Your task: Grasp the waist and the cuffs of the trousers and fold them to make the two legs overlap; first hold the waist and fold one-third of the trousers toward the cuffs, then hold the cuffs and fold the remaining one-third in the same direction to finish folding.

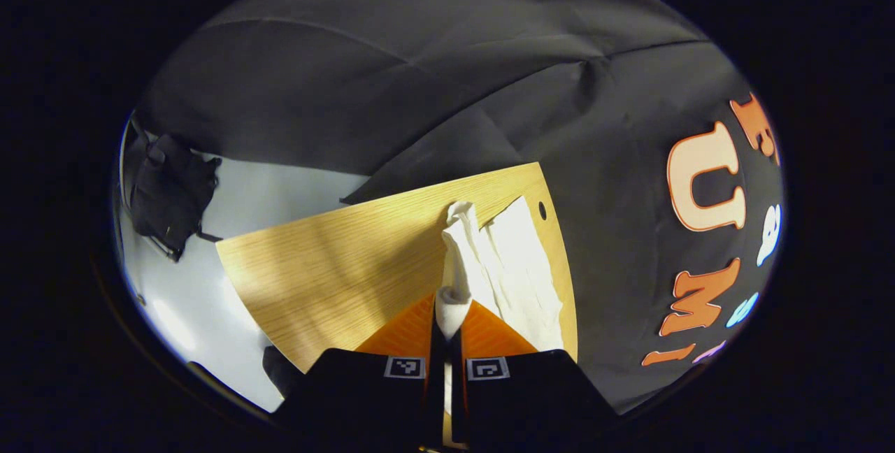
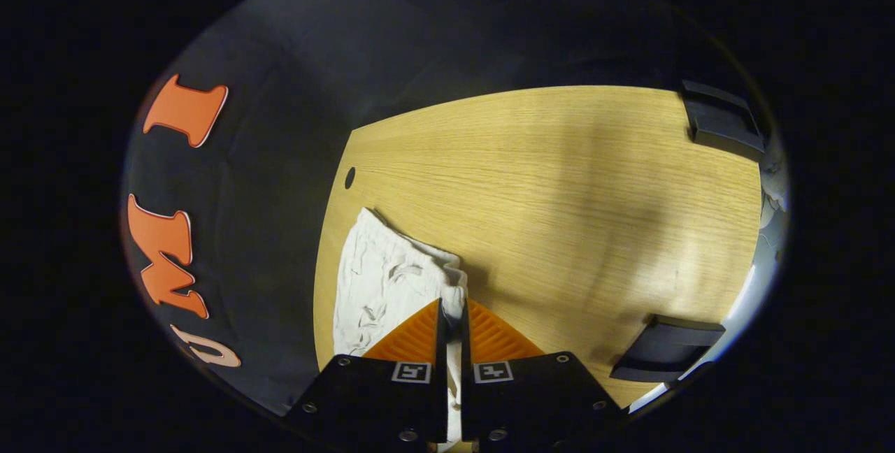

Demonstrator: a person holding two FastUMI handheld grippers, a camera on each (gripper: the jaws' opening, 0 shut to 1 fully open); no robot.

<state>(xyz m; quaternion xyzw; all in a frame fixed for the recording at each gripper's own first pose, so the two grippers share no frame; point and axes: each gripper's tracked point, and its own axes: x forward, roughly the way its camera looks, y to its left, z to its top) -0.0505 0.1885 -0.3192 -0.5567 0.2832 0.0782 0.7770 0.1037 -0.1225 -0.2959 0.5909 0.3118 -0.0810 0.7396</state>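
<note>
In the left gripper view the left hand-held gripper (image 1: pixel 447 313) is clamped on a bunched fold of the white trousers (image 1: pixel 503 264), its two fingers pressed together with the cloth pinched between them. From that pinch the fabric rises in a twisted ridge straight ahead of the fingers, and the rest spreads flat just to their right on the wooden worktop (image 1: pixel 335 264), near its rounded corner with a small dark hole (image 1: pixel 542 210). A black bag-like object (image 1: pixel 171 191) lies well apart, far to the left on a pale floor.

In the right gripper view the right hand-held gripper (image 2: pixel 454 313) is likewise closed on an edge of the trousers (image 2: pixel 384 278) (a gathered hem or waistband, hard to tell which). The cloth lies ahead and to the left of the fingers, with bare worktop (image 2: pixel 559 194) to their right
</note>
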